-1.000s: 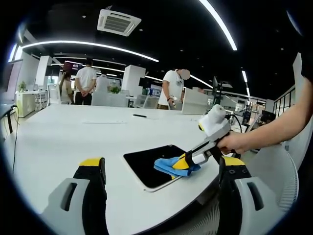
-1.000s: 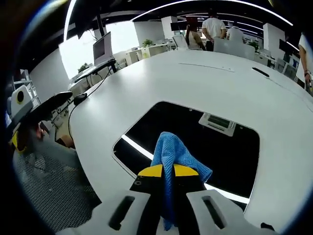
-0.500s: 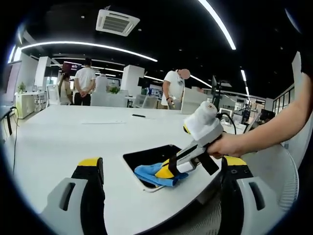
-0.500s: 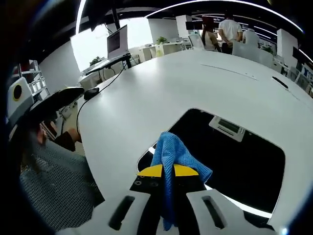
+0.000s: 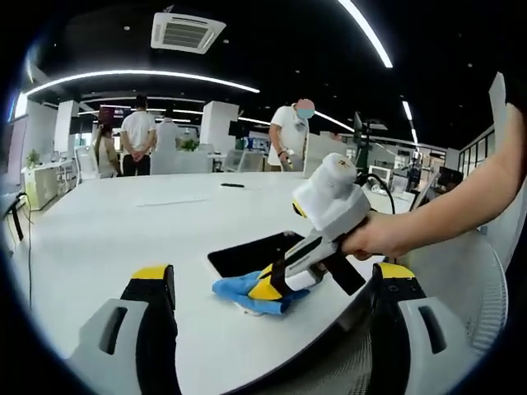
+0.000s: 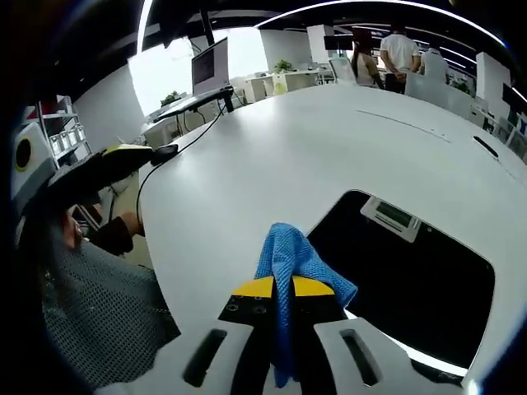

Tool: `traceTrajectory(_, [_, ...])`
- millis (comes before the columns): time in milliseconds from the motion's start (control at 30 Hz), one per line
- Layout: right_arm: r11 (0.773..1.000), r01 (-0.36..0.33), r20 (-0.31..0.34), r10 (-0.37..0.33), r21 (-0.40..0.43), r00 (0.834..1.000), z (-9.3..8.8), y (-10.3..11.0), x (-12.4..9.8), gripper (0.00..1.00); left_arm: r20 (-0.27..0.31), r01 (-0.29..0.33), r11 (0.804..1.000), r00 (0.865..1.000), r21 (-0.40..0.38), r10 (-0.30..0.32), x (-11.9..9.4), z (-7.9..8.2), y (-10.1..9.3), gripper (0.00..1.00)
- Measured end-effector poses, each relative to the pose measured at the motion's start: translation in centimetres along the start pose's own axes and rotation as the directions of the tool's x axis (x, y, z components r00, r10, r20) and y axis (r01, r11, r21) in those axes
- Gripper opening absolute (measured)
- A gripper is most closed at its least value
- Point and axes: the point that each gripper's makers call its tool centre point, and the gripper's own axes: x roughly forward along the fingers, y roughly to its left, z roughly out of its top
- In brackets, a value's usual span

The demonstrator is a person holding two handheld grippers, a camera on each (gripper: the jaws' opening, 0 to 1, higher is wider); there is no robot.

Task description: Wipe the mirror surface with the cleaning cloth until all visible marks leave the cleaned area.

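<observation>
On mirror [image 6: 412, 280], right claw [image 6: 284, 290] grips cloth [image 6: 296, 263].

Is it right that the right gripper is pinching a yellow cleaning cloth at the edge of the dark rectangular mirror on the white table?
Not quite: the cleaning cloth is blue, not yellow; the yellow belongs to the tips of the right gripper. The right gripper view shows it, pinched at the dark rectangular mirror's edge on the white table.
</observation>
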Motion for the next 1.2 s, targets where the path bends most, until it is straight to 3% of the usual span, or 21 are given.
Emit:
traceTrajectory(667, [0.998, -0.013, 0.001, 0.013, -0.066, 1.0, 0.1, 0.0, 0.1, 0.0, -0.026, -0.022, 0.998, 0.999, 0.051, 0.023, -0.1, -0.1, -0.2, 0.97])
traceTrajectory(1200, [0.996, 0.027, 0.005, -0.026, -0.081, 1.0, 2.0, -2.5, 1.4, 0.0, -0.029, -0.039, 0.999, 0.999, 0.03, 0.04, -0.2, -0.4, 0.2, 0.95])
